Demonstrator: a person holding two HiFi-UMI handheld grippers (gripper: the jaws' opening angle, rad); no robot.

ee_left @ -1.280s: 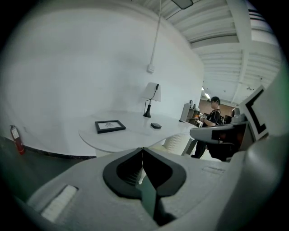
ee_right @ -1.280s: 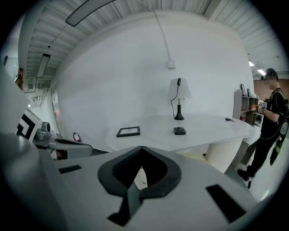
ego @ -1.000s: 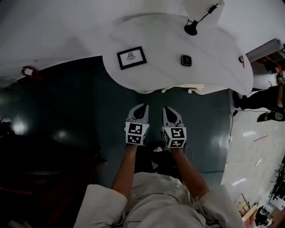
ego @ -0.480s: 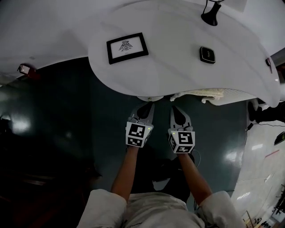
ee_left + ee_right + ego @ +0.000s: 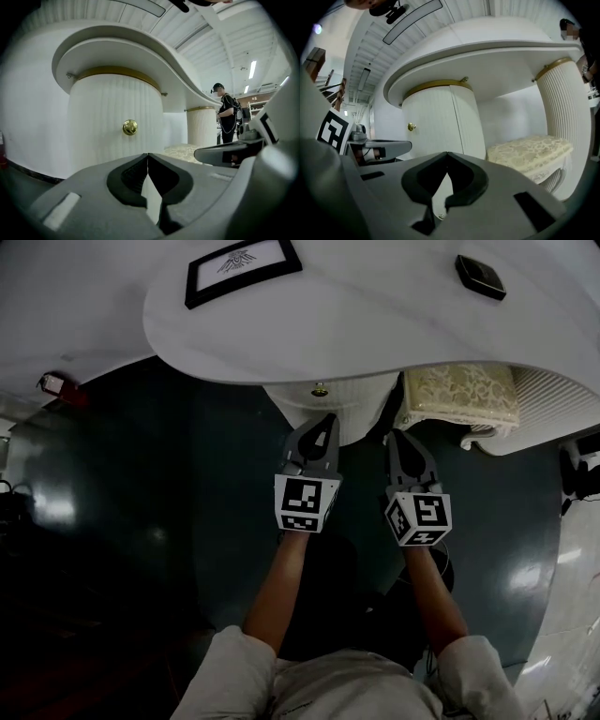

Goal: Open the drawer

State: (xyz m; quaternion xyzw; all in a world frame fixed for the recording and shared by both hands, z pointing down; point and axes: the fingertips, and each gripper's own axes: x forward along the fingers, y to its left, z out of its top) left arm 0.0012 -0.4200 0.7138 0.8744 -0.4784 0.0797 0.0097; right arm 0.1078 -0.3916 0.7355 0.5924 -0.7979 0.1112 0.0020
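ahead, brass drawer knob (image 5: 130, 127), left tool (image 5: 148, 154) closed, right tool (image 5: 447, 153) closed

Clear path ahead to brass knob (image 5: 130, 127); desktop (image 5: 375, 334) overhangs above; cushioned stool (image 5: 459, 392) right.

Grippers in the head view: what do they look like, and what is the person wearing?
The left gripper and right gripper match: grey tapered jaws, dark inner pads, a white cube with black square markers at the back. The person wears a light short-sleeved top.
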